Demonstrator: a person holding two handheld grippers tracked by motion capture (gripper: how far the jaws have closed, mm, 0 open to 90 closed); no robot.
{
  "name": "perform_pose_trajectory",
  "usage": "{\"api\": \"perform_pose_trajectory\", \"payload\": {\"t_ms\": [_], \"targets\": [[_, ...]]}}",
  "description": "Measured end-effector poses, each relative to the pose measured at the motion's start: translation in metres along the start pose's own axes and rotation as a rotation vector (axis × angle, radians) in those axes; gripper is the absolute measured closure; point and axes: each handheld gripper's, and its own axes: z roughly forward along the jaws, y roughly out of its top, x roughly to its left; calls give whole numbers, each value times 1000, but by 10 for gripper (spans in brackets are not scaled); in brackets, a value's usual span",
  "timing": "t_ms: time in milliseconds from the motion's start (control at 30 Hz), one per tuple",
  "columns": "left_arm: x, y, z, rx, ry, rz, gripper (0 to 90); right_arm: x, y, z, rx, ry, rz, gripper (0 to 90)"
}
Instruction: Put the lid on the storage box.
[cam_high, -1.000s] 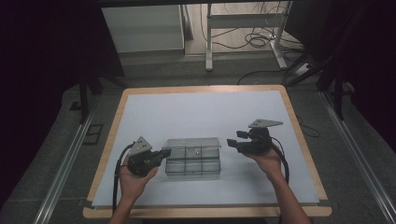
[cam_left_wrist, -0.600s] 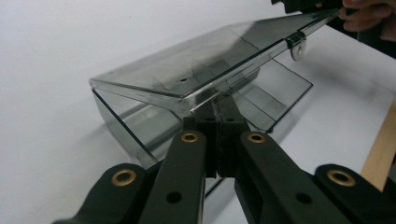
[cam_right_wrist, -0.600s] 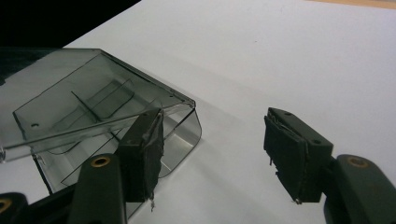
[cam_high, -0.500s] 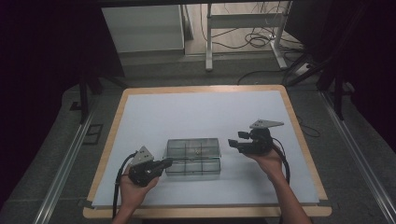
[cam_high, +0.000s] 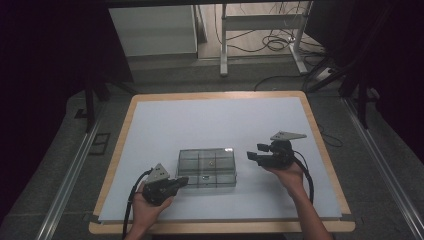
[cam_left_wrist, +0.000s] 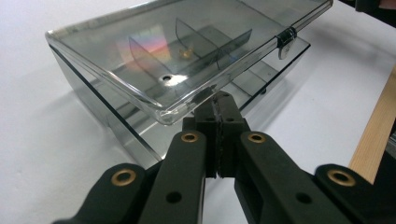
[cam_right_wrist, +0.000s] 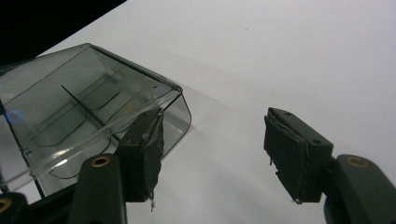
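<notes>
Your closed left gripper noses under the light, slippery, rigid clear box's lid corner while your right gripper waits, jaws apart.

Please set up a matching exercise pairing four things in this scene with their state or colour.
Things:
1. left gripper
2. right gripper
3. clear plastic box
4. table edge

States or colours:
A. bare wood
B. jaws pressed together, tips at the lid's rim
C. see-through, divided into compartments, lid down
D. jaws apart, nothing between them

Pairs: 1-B, 2-D, 3-C, 4-A
</notes>
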Motion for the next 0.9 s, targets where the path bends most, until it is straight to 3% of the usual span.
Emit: {"api": "perform_pose_trajectory", "payload": {"t_ms": [733,900], "targets": [[-2,-17,-4,26,-22,-16,897,2,-4,0,-1,5,6,369],[-11,-17,-9,13,6,26,893,2,-5,-1,-7,7,8,369]]}}
